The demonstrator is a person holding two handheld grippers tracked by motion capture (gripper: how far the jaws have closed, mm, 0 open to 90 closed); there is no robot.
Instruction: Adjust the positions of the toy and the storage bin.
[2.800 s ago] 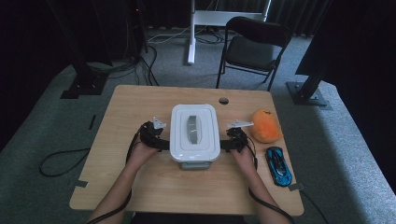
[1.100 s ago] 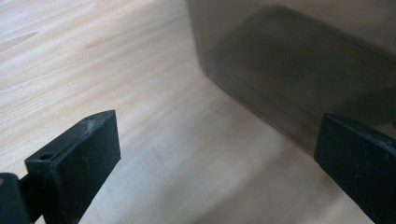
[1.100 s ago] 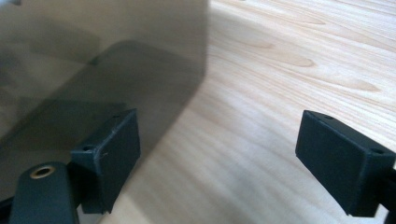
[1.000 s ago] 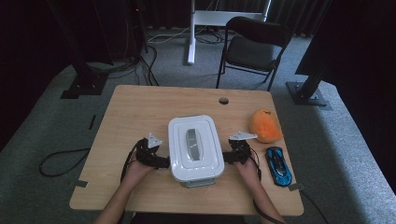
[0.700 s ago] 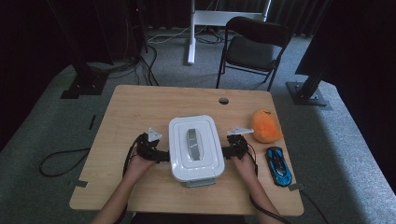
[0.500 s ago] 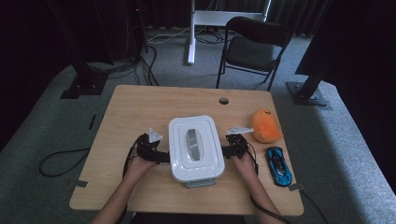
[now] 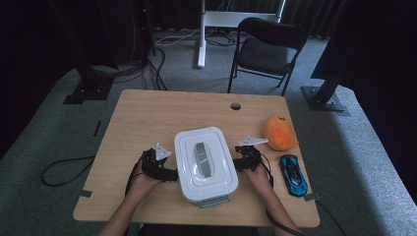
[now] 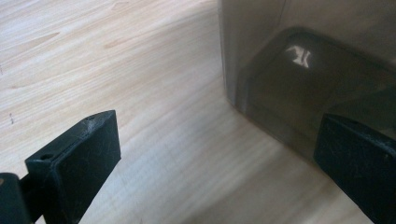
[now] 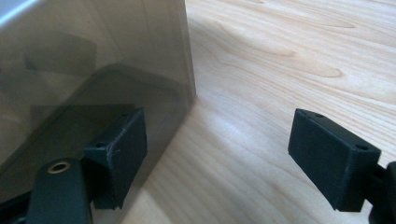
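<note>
Both sets of jaws stand apart, gripping nothing — left gripper point(image 7: 164, 172) and right gripper point(image 7: 242, 162) flank the box point(image 7: 205, 163), mid-table near the front edge. Judged stage: positioned; lid on, grasp pending.

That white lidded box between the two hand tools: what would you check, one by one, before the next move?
1. Left tool at the white lidded box: ok, beside its left wall.
2. Right tool at the opposite wall: ok.
3. Both tools open: ok, jaws wide apart in both gripper views.
4. Firm grip on the box: not ok, nothing is clamped.
5. Lid seated: ok, it looks flat from above; latches cannot tell.
6. Neighbours out of the way: ok, the orange plush toy and blue toy car lie apart on the table.
</note>
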